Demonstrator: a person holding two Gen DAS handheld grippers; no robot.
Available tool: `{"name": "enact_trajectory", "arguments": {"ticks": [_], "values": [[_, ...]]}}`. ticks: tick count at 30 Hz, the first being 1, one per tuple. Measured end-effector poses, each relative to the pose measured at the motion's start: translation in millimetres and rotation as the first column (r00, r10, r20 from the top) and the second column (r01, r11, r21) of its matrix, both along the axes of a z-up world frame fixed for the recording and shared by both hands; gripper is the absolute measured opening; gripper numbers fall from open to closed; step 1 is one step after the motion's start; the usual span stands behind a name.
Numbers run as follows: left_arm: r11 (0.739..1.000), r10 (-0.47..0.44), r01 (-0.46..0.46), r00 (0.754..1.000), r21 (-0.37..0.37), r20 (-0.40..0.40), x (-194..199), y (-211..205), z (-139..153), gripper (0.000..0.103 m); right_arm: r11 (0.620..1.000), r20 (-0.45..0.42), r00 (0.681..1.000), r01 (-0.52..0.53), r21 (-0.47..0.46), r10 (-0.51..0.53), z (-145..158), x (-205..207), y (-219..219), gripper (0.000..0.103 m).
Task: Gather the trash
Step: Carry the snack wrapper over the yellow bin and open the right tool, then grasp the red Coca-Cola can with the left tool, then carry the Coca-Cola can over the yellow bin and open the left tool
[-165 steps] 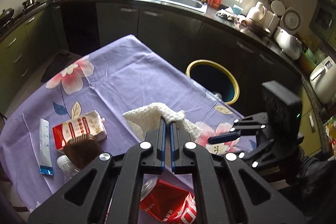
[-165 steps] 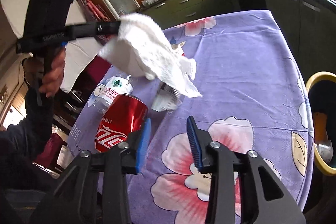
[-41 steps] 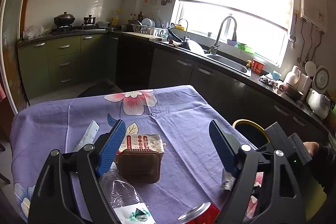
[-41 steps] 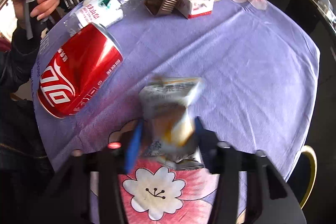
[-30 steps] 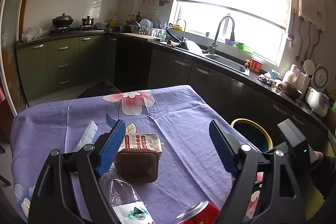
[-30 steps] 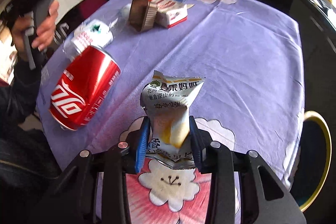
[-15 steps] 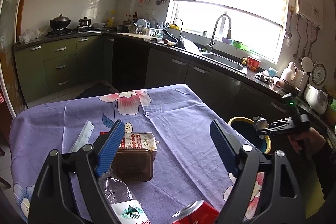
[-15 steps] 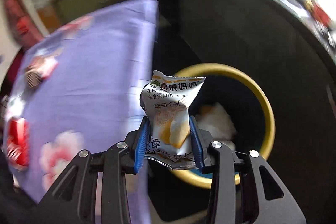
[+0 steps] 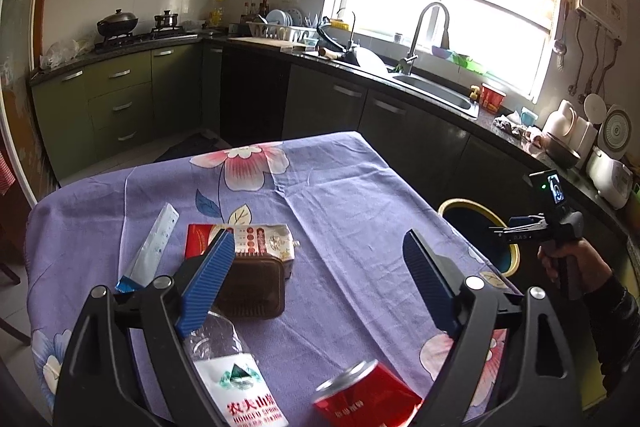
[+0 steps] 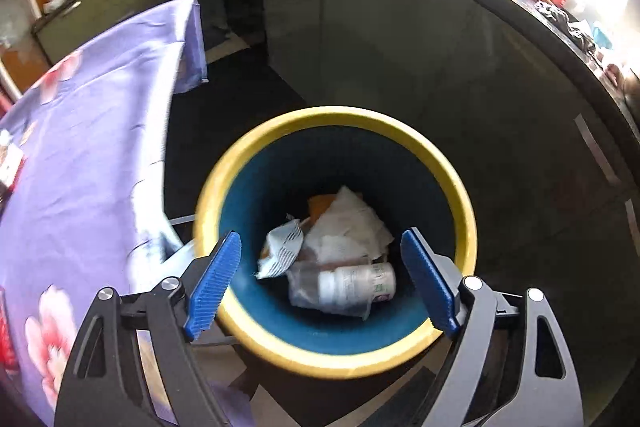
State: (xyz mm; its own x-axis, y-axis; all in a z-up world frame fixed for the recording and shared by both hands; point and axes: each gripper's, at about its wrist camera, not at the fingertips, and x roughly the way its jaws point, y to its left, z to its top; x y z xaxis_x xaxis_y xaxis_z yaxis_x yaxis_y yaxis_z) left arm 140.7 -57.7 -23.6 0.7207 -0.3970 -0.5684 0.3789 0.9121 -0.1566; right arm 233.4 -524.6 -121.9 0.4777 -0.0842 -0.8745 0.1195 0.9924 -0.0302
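The right tongs (image 10: 320, 283) point steeply down over the round blue waste bin with a yellow rim (image 10: 466, 211), their blue ribbed pads spreading apart with nothing between them. Below the gap, on the bin's floor, lie a crumpled silver-white snack wrapper (image 10: 282, 247), a wad of white tissue (image 10: 348, 227) and a clear plastic bottle with a white label (image 10: 352, 285). The bin stands on the dark floor just beside the hanging edge of the purple flowered tablecloth (image 10: 80, 155), with dark cabinet doors close behind it — little free room on that side.

The left tongs (image 9: 318, 279) hover above the table (image 9: 328, 195), jaws opening wide and holding nothing. Under and ahead of the left-hand pad sit a brown ribbed plastic tub (image 9: 254, 287) and, touching its far side, a red-and-white carton (image 9: 256, 239). A long white sachet with a blue end (image 9: 154, 245) lies to the left of these, near the table's left edge. Nearest the camera are a clear water bottle with a white and green label (image 9: 236, 383) and a red drinks can (image 9: 366, 393) on its side. The far half of the table lies open up to its corner. Off the right edge, a hand (image 9: 572, 263) grips the other tool above the bin.
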Motion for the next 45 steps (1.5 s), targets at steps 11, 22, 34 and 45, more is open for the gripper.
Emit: {"name": "enact_trajectory", "arguments": {"ticks": [11,22,34,45], "values": [[1.0,0.014,-0.004,0.94,0.031,-0.341,-22.7,-18.2,-34.2,0.082,0.991,0.046,0.994,-0.102,0.087,0.098,2.9,-24.0,28.4,0.082],[0.987,0.106,-0.027,0.853,0.159,-0.512,-40.6,-36.6,-68.2,0.082,0.967,0.088,0.981,-0.184,0.176,0.171,-2.8,-42.1,36.1,0.083],[0.982,0.105,0.017,0.778,0.187,-0.619,-27.4,-53.2,-103.4,0.072,0.957,0.118,0.978,-0.196,0.212,0.174,-1.6,-59.2,22.4,0.083],[0.965,0.07,0.092,0.811,0.245,-0.581,-28.6,-68.1,-101.9,0.068,0.954,0.117,0.977,-0.199,0.226,0.177,-1.7,-62.8,21.3,0.084]]}}
